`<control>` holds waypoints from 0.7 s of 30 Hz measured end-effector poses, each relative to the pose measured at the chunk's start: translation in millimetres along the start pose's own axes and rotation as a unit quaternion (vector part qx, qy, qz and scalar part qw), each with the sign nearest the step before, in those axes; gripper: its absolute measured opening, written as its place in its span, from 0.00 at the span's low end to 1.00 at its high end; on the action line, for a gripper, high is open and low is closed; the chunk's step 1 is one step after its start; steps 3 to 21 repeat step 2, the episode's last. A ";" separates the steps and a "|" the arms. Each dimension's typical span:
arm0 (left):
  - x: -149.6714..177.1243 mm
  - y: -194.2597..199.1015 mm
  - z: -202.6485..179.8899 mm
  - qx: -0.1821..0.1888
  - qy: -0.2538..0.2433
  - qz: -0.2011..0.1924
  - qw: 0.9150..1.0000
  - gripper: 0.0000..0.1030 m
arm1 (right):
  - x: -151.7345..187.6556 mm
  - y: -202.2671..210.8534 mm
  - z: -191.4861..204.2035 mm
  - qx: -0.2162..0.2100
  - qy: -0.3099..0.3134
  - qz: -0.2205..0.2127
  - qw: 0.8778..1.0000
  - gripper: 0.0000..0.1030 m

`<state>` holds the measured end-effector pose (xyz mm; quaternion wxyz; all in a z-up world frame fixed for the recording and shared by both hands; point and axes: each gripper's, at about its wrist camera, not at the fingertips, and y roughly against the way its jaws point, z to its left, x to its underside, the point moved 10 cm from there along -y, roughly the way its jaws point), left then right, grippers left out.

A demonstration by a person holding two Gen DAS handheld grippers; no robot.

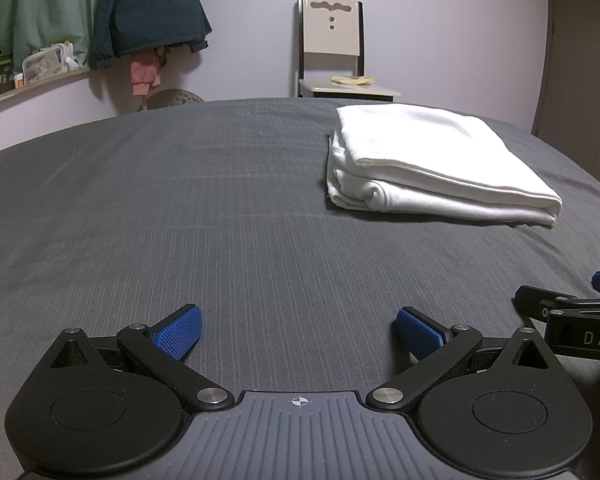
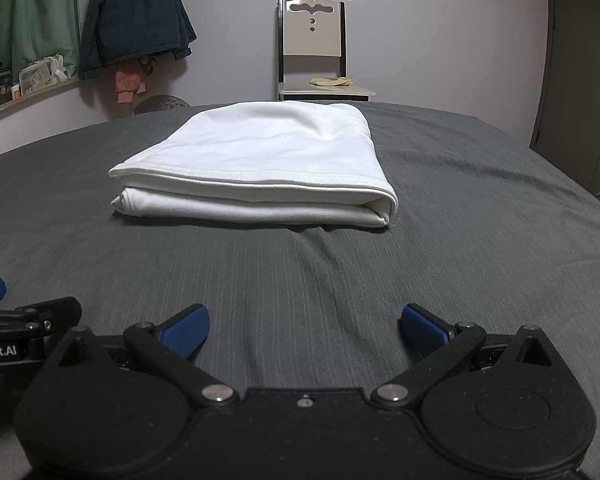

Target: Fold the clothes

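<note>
garment [image 2: 256,164] lies folded on bed [image 2: 460,240], ahead of both jaws, untouched. left gripper [image 1: 298,334] and right gripper [image 2: 304,330] spread, empty. risk: careless nudge could undo the fold.

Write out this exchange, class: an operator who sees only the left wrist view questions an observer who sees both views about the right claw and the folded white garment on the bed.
Operator: Is the right claw gripping anything?
Observer: No. The right claw is wide open, with only bedsheet between its jaws.
Operator: Where does the garment lie relative to it?
Observer: The folded white garment lies straight ahead of it, apart, with its long stitched hem facing the claw.
</note>
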<state>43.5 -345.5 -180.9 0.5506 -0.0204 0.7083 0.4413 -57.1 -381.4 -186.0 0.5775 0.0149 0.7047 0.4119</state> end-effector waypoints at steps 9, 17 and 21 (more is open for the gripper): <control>0.1 -0.1 0.0 0.000 0.000 0.000 1.000 1.00 | 0.1 0.3 0.1 0.000 0.000 0.000 1.000 1.00; 0.1 -0.1 0.0 0.000 0.000 0.000 1.000 1.00 | 0.1 0.3 0.1 0.000 0.000 0.000 1.000 1.00; 0.1 -0.1 0.0 0.000 0.000 0.000 1.000 1.00 | 0.1 0.3 0.1 0.000 0.000 0.000 1.000 1.00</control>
